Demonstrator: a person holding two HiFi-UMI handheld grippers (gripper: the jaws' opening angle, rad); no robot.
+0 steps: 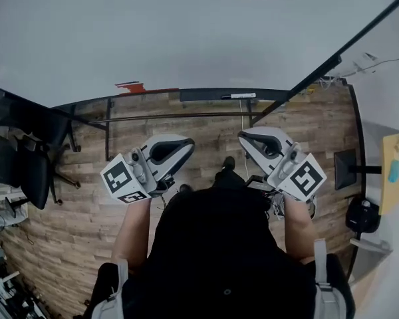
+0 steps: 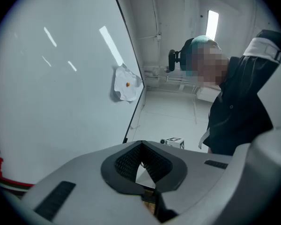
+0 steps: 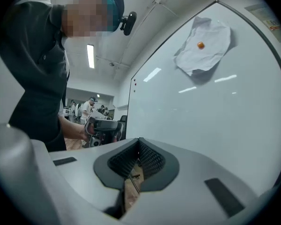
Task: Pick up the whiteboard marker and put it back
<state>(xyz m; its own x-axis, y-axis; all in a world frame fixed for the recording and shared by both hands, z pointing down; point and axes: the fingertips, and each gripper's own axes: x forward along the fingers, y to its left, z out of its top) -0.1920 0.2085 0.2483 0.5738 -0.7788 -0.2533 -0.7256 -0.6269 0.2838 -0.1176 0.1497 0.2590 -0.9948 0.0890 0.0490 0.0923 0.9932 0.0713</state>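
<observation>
The whiteboard marker [image 1: 238, 96], white with dark ends, lies on the black tray ledge [image 1: 199, 96] at the foot of the whiteboard [image 1: 186, 32]. Both grippers hang low near the person's body, well short of the ledge. My left gripper [image 1: 176, 148] is shut with nothing between its jaws, and its tips meet in the left gripper view [image 2: 141, 145]. The right gripper [image 1: 253, 141] is also shut and empty, with its tips together in the right gripper view [image 3: 139, 143]. Neither gripper view shows the marker.
A crumpled paper [image 2: 127, 84] is pinned to the whiteboard by an orange magnet [image 3: 201, 45]. A red item [image 1: 130, 86] rests at the ledge's left end. A black chair [image 1: 26, 158] stands at the left on the wooden floor [image 1: 86, 218]. The board's stand bars [image 1: 179, 117] run under the ledge.
</observation>
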